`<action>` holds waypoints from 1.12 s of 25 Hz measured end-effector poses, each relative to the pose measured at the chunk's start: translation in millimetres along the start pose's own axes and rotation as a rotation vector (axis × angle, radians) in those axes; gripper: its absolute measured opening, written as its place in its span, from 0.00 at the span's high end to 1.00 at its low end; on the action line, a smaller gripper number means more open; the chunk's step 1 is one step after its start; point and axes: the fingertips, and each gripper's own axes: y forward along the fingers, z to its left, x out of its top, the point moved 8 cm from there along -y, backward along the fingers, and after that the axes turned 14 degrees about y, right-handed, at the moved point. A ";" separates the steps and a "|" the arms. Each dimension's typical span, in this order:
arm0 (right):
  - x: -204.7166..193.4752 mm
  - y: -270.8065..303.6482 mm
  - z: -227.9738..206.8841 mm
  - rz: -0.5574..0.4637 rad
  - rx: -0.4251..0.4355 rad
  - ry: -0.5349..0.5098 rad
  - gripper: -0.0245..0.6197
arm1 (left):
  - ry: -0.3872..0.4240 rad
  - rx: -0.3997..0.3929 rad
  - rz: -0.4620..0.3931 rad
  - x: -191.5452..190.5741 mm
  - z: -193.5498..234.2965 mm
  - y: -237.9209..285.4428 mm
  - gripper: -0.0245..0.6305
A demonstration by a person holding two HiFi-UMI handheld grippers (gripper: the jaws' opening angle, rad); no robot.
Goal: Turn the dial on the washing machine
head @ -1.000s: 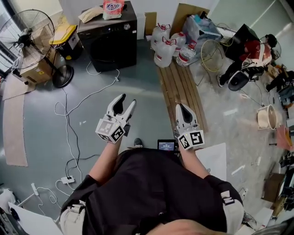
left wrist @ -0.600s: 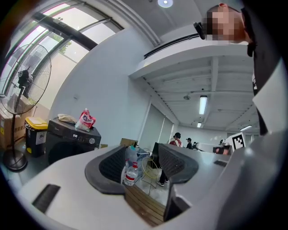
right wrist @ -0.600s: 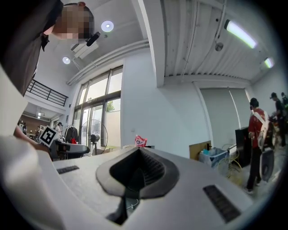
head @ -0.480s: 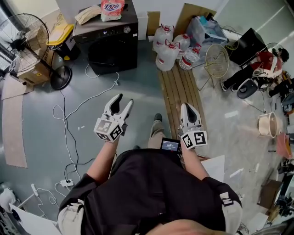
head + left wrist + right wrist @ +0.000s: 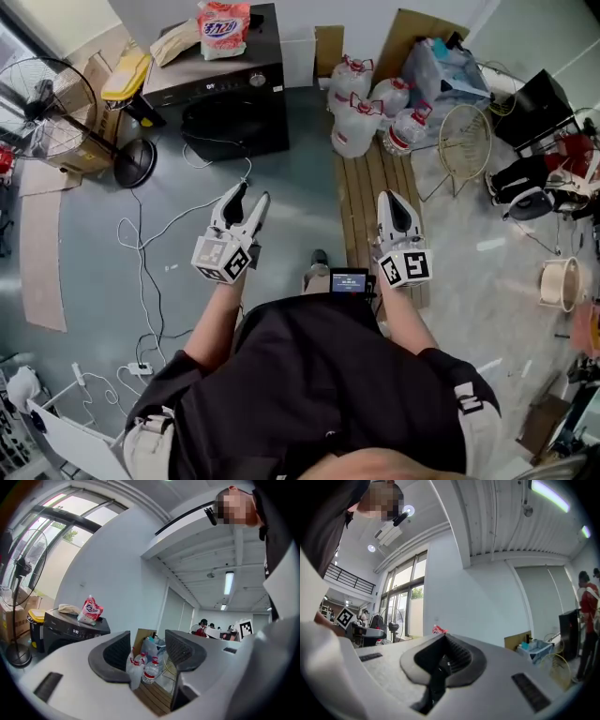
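Approach under way, no contact yet. Against the earlier head view, the washing machine (image 5: 234, 103) sits lower and larger in the upper left of the frame, and the fan (image 5: 56, 103) has slid toward the left edge. The water bottles (image 5: 366, 117) and slatted bench (image 5: 367, 192) have also drawn nearer, so the person is walking toward the machine. Both grippers are carried forward with them at much the same pose. Left gripper (image 5: 250, 193) is level, with its jaws standing apart and nothing between them; only distant bottles show through the gap. Right gripper (image 5: 392, 199) has its jaws pressed together and is empty. The dial (image 5: 251, 81) appears to be the small round spot on the control strip below the pink pouch (image 5: 223, 17), though it is too small to be sure. It is well apart from either gripper, so the turning step has not begun.
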 end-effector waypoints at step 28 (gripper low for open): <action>-9.7 279.4 -146.4 0.191 0.220 0.037 0.96 | -0.164 0.236 -0.044 -47.2 133.8 226.0 0.63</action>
